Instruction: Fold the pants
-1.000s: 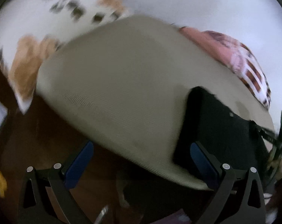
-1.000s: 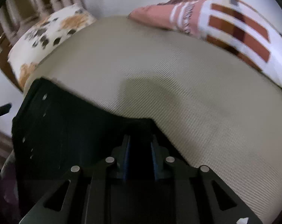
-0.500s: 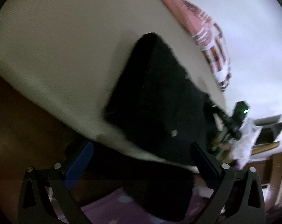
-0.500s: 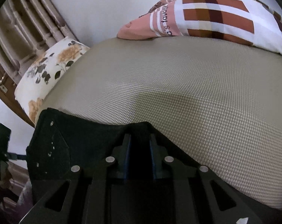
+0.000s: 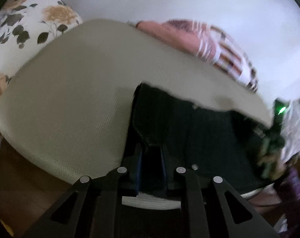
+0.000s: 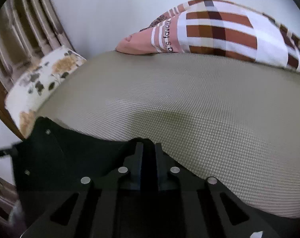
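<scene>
Black pants lie on the near part of a beige mattress. My left gripper is shut on the pants' left edge, with dark cloth between its fingers. In the right wrist view the pants spread to the left, with small metal rivets showing. My right gripper is shut on the pants' right edge, low over the mattress.
A floral pillow lies at the mattress's far left and a checked pink pillow at the far right, against a white wall. A device with a green light stands beside the bed. Brown floor shows below the mattress edge.
My left gripper was open and away from the pants; it has swung onto their left edge and shut on the cloth. My right gripper stayed shut on the pants and barely moved.
</scene>
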Demonstrator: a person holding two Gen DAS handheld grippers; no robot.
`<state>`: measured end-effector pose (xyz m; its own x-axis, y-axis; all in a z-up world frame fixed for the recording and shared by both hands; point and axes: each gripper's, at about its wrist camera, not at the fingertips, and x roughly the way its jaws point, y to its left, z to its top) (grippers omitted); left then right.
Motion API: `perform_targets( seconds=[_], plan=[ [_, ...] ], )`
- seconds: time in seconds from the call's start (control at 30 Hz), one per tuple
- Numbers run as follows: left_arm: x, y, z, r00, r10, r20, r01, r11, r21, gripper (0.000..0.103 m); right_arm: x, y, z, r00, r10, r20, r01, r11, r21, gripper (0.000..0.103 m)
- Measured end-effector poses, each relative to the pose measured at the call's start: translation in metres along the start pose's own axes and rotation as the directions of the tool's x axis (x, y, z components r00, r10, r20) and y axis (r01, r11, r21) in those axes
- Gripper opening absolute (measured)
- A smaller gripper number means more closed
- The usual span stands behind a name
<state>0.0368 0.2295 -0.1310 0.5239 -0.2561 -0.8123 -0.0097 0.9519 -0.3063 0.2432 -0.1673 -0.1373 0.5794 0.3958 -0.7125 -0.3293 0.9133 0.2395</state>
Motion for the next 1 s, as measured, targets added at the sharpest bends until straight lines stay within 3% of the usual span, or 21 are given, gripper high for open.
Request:
perform_targets(
  seconds=[0.07, 0.2, 0.3, 0.4, 0.47, 0.53, 0.6, 0.7, 0.77, 0.87, 0.9, 1.0],
  plan=[
    [0.019, 0.013, -0.012, 0.998, 0.001, -0.059, -0.003, 0.999, -0.035, 0.017, 0.000, 0.002, 0.000, 1.000, -0.018, 0.000, 0.018, 1.000, -0.008, 0.007],
    [0.017, 0.013, -0.016, 0.999, 0.016, -0.035, -0.017, 1.000, -0.017, 0.018, 0.000, 0.000, 0.000, 1.000, -0.029, 0.003, 0.029, 1.000, -0.002, 0.007],
    [0.015, 0.011, -0.016, 0.999, 0.031, -0.030, -0.031, 0.999, -0.011, 0.023, -0.002, -0.006, 0.000, 1.000, 0.022, -0.001, -0.022, 1.000, 0.020, 0.009],
    [0.014, 0.014, -0.018, 0.997, 0.080, -0.018, -0.081, 0.997, -0.005, 0.043, 0.001, -0.020, 0.002, 0.997, 0.076, -0.017, -0.074, 0.993, 0.087, 0.016],
    [0.015, 0.021, -0.018, 0.997, 0.075, -0.015, -0.076, 0.996, -0.036, 0.050, 0.003, -0.029, 0.003, 0.993, 0.111, -0.028, -0.106, 0.984, 0.141, 0.022],
    [0.017, 0.025, -0.018, 0.995, 0.099, -0.011, -0.100, 0.993, -0.058, 0.067, 0.005, -0.041, 0.003, 0.985, 0.166, -0.034, -0.156, 0.967, 0.199, 0.028],
    [0.014, 0.032, -0.018, 0.997, 0.070, -0.011, -0.071, 0.992, -0.100, 0.067, -0.001, -0.061, 0.002, 0.983, 0.185, 0.006, -0.179, 0.938, 0.297, 0.037],
    [0.002, 0.029, -0.013, 0.992, 0.120, 0.033, -0.117, 0.989, -0.090, 0.067, -0.035, -0.104, -0.012, 0.965, 0.196, 0.177, -0.258, 0.838, 0.480, 0.037],
    [-0.010, 0.021, -0.006, 0.980, 0.179, 0.083, -0.174, 0.982, -0.069, 0.067, -0.066, -0.127, -0.029, 0.953, 0.178, 0.247, -0.288, 0.789, 0.542, 0.037],
    [-0.024, 0.003, -0.001, 0.969, 0.194, 0.156, -0.193, 0.981, -0.022, 0.069, -0.124, -0.148, -0.066, 0.946, 0.142, 0.292, -0.291, 0.768, 0.570, 0.038],
    [-0.025, -0.005, 0.001, 0.970, 0.178, 0.163, -0.181, 0.983, 0.005, 0.073, -0.144, -0.153, -0.082, 0.949, 0.118, 0.291, -0.273, 0.771, 0.576, 0.042],
    [-0.017, -0.035, 0.001, 0.975, 0.148, 0.168, -0.169, 0.978, 0.119, 0.083, -0.209, -0.171, -0.142, 0.967, -0.034, 0.251, -0.132, 0.778, 0.615, 0.051]
  ],
)
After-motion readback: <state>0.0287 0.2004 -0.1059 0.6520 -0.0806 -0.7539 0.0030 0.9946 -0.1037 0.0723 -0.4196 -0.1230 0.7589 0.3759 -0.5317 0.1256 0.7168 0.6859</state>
